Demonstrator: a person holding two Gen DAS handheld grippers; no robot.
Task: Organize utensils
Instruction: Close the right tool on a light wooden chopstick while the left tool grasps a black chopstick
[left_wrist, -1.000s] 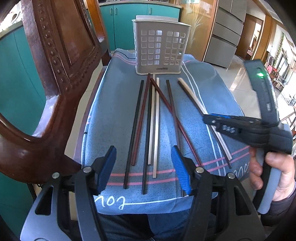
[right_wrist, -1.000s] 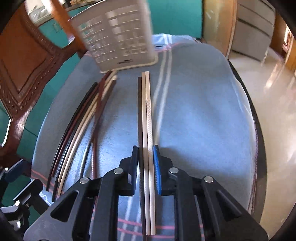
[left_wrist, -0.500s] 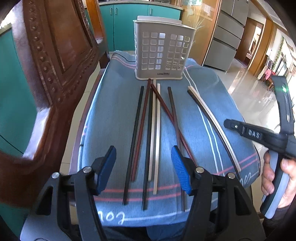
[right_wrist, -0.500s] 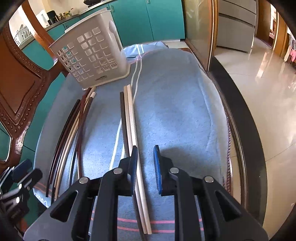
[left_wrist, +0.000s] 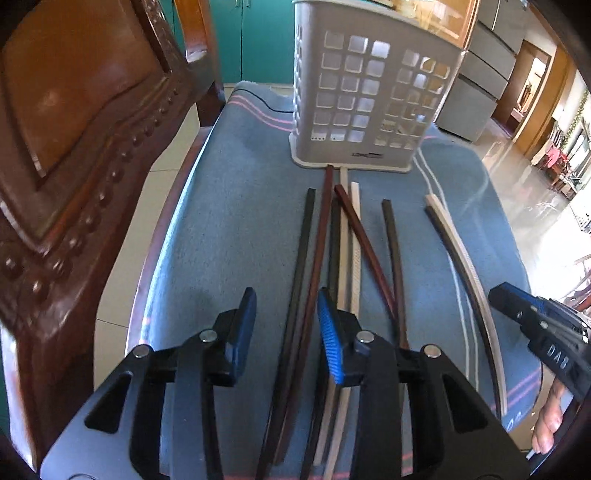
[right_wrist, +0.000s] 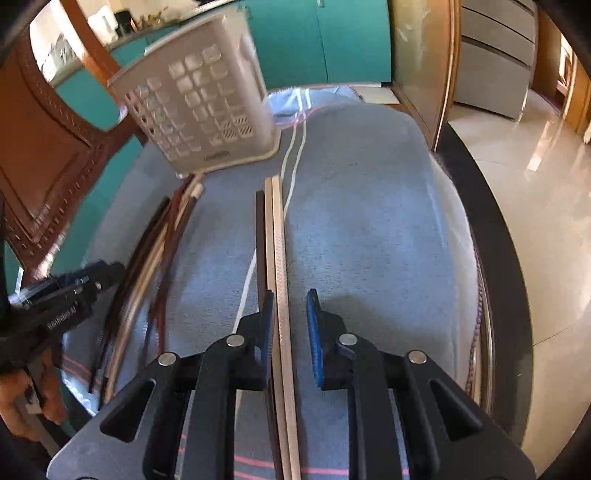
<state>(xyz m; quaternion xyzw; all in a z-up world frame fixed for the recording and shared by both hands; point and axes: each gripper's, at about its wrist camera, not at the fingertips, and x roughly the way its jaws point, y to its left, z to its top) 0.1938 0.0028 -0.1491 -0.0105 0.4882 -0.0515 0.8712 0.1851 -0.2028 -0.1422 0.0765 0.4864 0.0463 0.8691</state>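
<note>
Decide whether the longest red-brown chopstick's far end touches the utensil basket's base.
Touching. The left wrist view shows the red-brown chopstick running up until its tip meets the utensil basket base, no cloth visible between.

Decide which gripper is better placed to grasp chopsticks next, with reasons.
Probably left: the left gripper is closing with a black chopstick and a dark red chopstick between its jaws; the right gripper merely straddles the cream chopstick.

clear: blue cloth (right_wrist: 369, 221) right | blocked: wooden chair (left_wrist: 74, 147) left, basket (left_wrist: 369, 92) ahead
</note>
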